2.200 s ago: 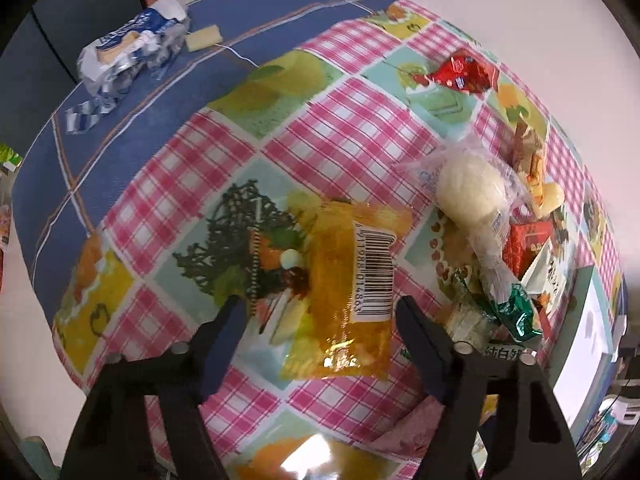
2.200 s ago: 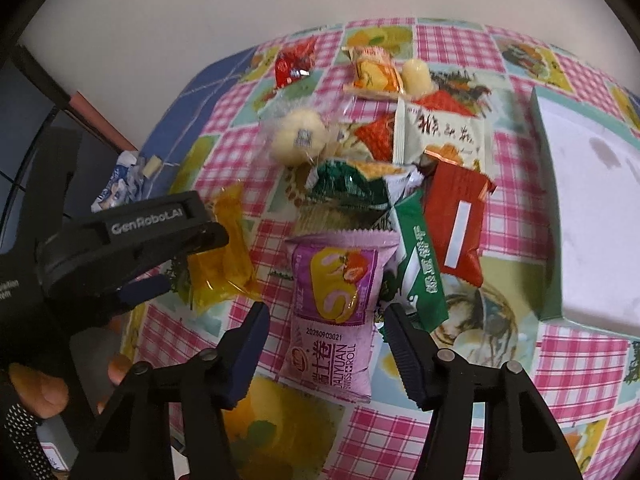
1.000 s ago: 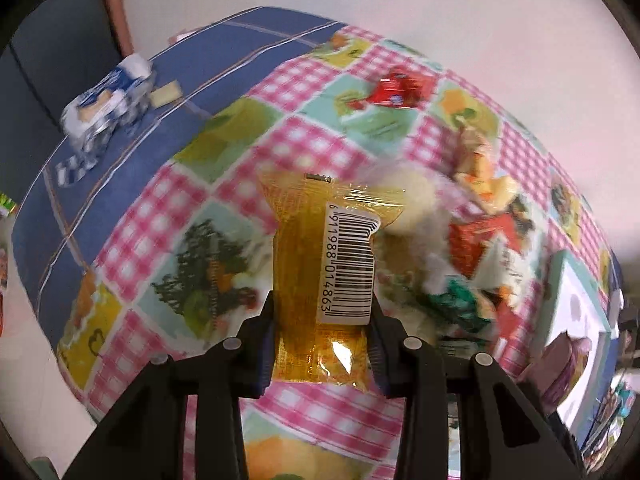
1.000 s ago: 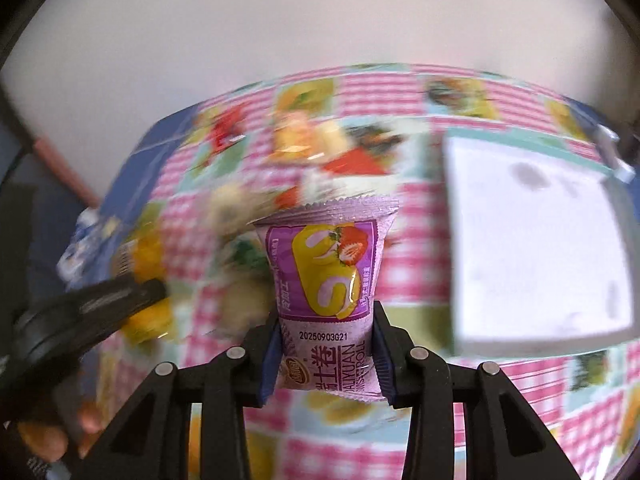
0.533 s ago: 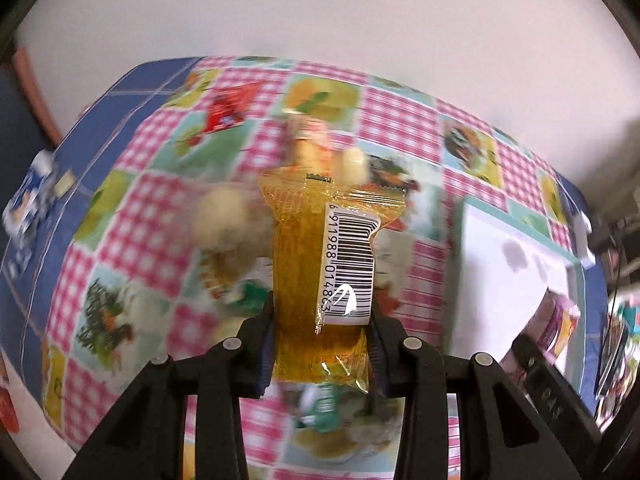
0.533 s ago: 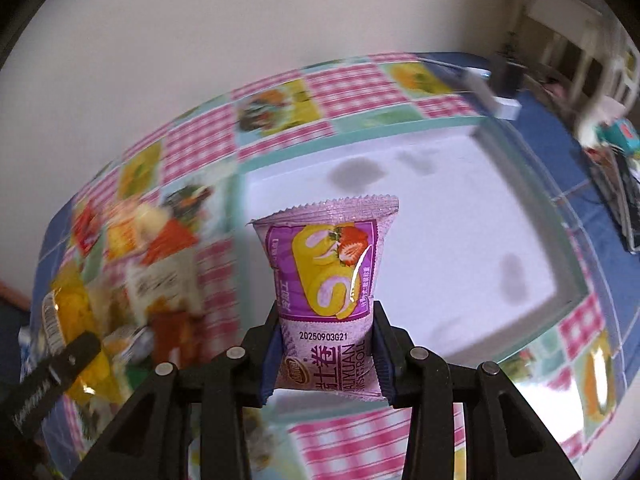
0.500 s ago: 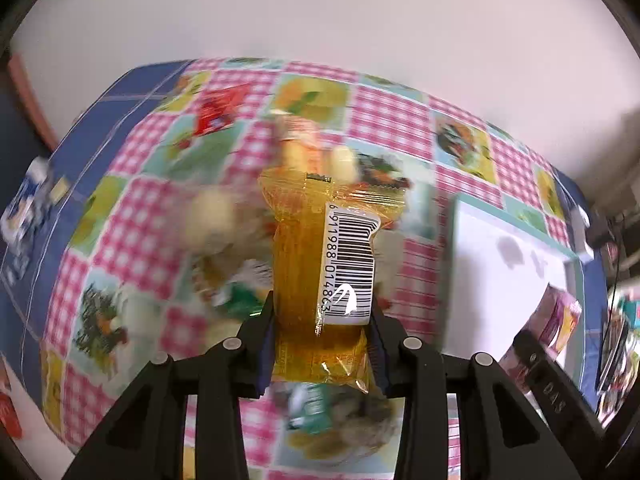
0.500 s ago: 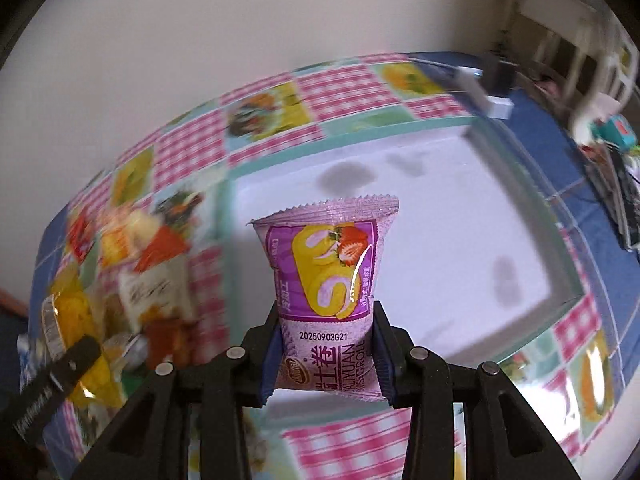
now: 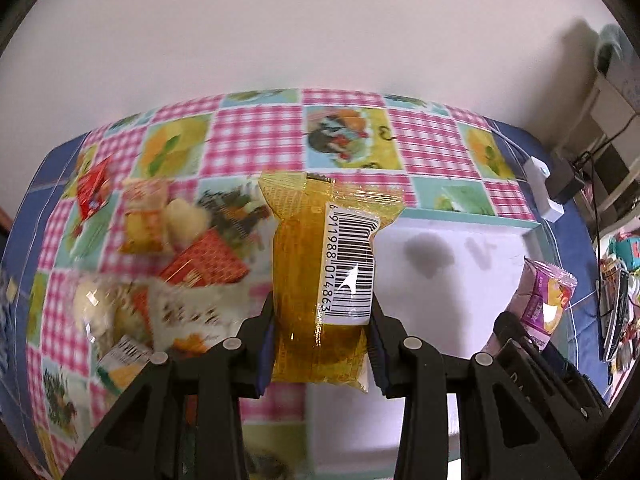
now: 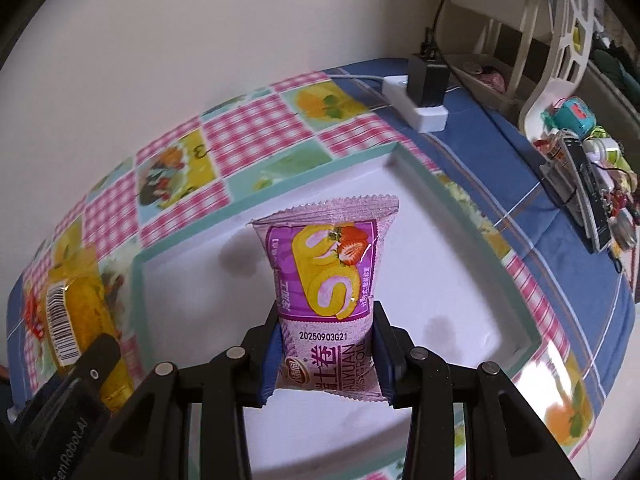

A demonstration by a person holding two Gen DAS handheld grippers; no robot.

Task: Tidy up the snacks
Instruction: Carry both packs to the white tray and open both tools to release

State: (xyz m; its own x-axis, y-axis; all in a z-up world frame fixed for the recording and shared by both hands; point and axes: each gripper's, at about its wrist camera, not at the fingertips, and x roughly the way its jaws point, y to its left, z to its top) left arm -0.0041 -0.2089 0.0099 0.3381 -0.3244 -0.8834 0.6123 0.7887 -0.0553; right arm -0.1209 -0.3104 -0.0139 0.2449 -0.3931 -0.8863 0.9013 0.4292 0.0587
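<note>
The left gripper [image 9: 322, 354] is clamped on a yellow packet [image 9: 320, 280], its fingers pinching the lower part while the packet stands up along the fingers, its long axis pointing away from the camera and its barcode label facing the lens. The right gripper [image 10: 326, 354] is likewise closed on a purple roll-cake packet [image 10: 328, 292], gripped at its lower part with the crimped top edge pointing forward. The relation that matters is where each packet hangs against the white tray [image 10: 400, 420] with the teal rim: in the right wrist view the purple packet sits squarely over the tray's white floor, rim on all sides around it, so that hand appears ready to lower and let go. In the left wrist view the yellow packet hangs about over the tray's left rim, with the tray floor stretching off to its right and the pile of loose snacks [image 9: 168, 272] on the checked tablecloth [image 9: 260, 136] to its left; the pile is blurred. So the right hand is the nearer to a drop, while the left likely needs to go further right, past the rim, before it opens. The two grippers are side by side, so crowding over the tray looks like the main risk.
</note>
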